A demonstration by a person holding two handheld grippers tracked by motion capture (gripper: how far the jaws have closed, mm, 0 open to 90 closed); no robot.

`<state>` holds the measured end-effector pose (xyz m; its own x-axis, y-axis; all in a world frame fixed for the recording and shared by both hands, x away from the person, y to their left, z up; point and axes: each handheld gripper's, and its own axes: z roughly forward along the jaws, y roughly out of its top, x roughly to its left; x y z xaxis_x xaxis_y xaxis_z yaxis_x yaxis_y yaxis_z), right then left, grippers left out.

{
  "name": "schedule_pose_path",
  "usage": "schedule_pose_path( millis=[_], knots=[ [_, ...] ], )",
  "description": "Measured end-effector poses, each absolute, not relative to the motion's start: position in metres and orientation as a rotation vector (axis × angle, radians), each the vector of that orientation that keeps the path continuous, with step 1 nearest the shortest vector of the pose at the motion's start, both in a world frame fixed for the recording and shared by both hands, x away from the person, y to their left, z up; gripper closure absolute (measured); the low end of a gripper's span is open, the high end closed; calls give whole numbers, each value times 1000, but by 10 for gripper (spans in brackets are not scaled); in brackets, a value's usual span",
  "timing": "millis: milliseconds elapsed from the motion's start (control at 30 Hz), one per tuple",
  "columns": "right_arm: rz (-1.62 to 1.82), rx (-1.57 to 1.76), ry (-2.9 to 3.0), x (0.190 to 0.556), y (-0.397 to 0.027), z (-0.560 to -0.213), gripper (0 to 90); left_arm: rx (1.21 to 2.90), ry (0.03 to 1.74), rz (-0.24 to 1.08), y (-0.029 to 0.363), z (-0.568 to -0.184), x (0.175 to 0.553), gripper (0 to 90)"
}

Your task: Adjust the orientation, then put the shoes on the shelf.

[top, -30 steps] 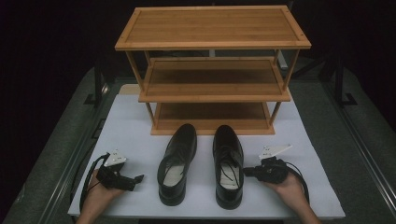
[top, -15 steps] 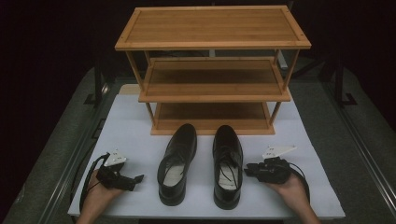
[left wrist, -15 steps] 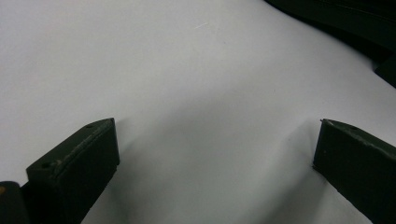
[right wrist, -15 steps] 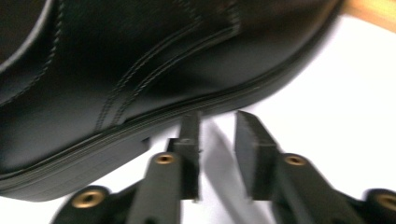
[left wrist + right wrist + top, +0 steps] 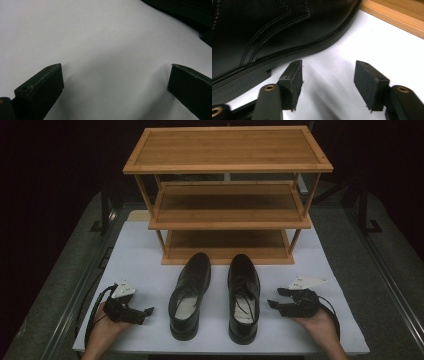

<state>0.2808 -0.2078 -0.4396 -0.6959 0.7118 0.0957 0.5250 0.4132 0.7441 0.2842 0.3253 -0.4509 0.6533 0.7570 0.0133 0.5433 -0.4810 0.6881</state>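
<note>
dark surroundings close in around a white surface (image 5: 140, 250) that carries a three-tier wooden shoe rack (image 5: 227, 195) at its far side. two black leather shoes stand side by side in front of the rack, toes pointing at it: the left shoe (image 5: 189, 295) and the right shoe (image 5: 243, 296), apart from each other, with their toes just short of the rack's bottom shelf. that lineup looks meant for sliding or lifting each shoe straight onto a tier.

the left gripper (image 5: 146, 311) rests low on the white surface, left of the left shoe and apart from it, its jaws spread wide with nothing but bare sheet between them in the left gripper view (image 5: 115, 75). the right gripper (image 5: 274, 299) sits just right of the right shoe, aimed at its side; its jaws have just been opening and now stand parted with nothing between them. in the right gripper view (image 5: 328, 75) the shoe's welt passes just beside one jaw, and the rack's bottom edge shows at the far right.

open sheet lies on both outer sides of the shoes, so each gripper has room to come in sideways. the gap between the shoes is narrower, and the rack's posts and shelf edges bound any lift toward the far side.
</note>
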Motion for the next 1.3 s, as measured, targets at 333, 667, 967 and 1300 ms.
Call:
schedule_pose_path(
  millis=[333,667,967,1300],
  knots=[
    [1172,1113,2422,280,-207,-431,359,2146,987,412,324,-431,286,82],
    [1216,1142,2407,273,-204,-412,357,2095,863,363,309,-393,286,261],
    [1248,1112,2394,269,-196,-389,357,2096,742,333,290,-366,292,418],
    [1285,1058,2411,274,-176,-375,357,2102,631,266,265,-352,302,463]
  ],
)
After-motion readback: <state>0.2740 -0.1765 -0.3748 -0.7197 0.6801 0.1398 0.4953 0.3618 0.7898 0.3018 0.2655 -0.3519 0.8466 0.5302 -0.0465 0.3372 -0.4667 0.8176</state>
